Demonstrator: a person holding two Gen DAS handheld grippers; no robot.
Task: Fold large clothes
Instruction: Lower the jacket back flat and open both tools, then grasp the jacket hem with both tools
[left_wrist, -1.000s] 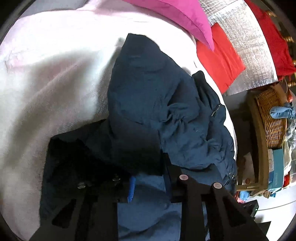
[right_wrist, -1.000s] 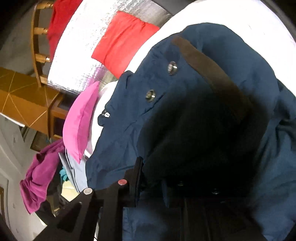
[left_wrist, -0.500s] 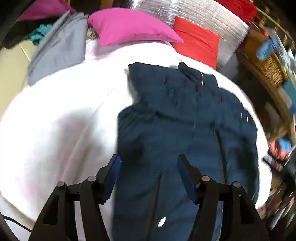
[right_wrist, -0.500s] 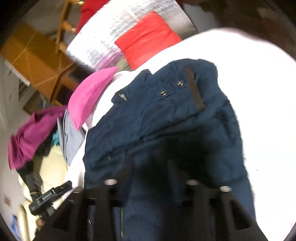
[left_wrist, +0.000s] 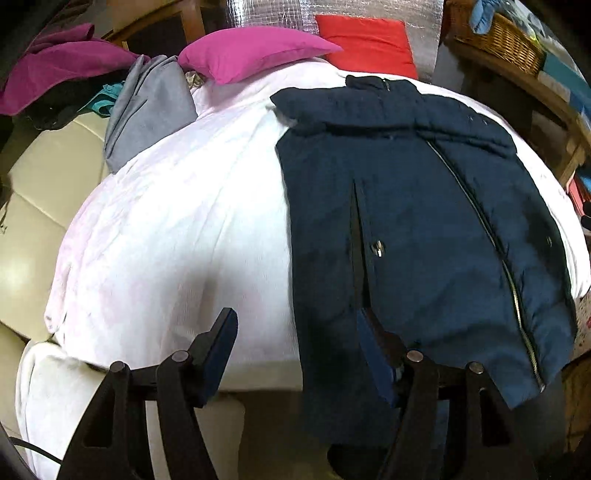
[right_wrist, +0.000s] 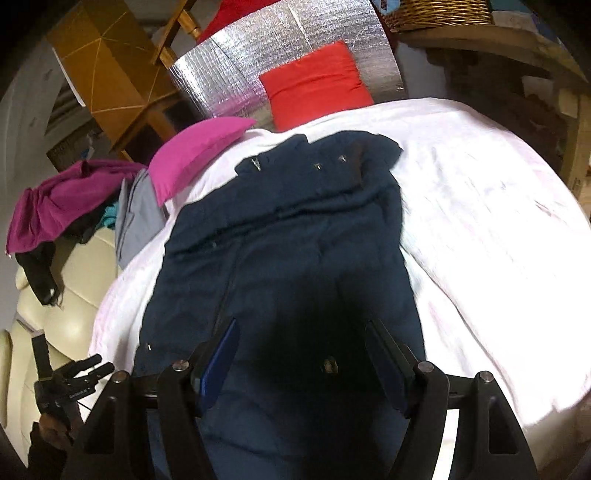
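A dark navy jacket (left_wrist: 413, 221) lies spread flat on a white-covered bed (left_wrist: 177, 229), collar toward a pink pillow (left_wrist: 255, 55) and red cushion (left_wrist: 365, 48), its hem hanging over the near edge. The left claw (left_wrist: 299, 354) is released and grasps nothing, hovering by the hem. The right claw (right_wrist: 301, 362) is likewise released above the jacket's lower part. Risk: the padded, slippery cloth may slide off the edge, or a claw may pinch only one layer and fold crookedly.

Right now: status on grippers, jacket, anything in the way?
Left gripper open, empty. Right gripper open, empty. Navy jacket spread on white bedding, unfolded. Pink pillow beyond collar, clear.
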